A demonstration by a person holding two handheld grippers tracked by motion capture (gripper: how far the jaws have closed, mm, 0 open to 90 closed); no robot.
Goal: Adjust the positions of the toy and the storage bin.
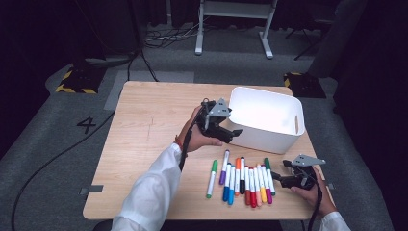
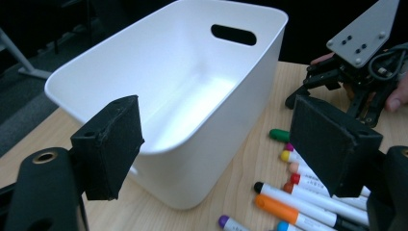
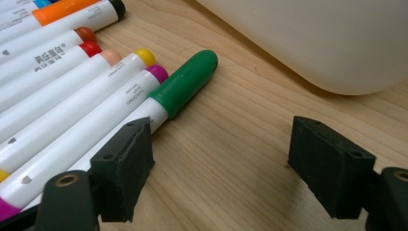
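Near the table's front edge, a row of markers (image 1: 243, 180) lies side by side. At its right end rests the right gripper (image 1: 275, 176), jaws spread and empty, beside the dark green marker (image 3: 185, 82). Farther back, the left gripper (image 1: 234, 133), jaws parted around nothing, hovers just beside the white bin (image 1: 267, 118) near the back right corner.

Bright even overhead light on the table (image 1: 144, 125), dark surroundings beyond it, soft shadows, near jaws blurred

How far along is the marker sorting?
Done: nothing visible inside the white bin. In hand: left gripper hangs open and bare at the bin's rim; right gripper, open, lies beside the dark green marker. Left: all the markers lie on the table.
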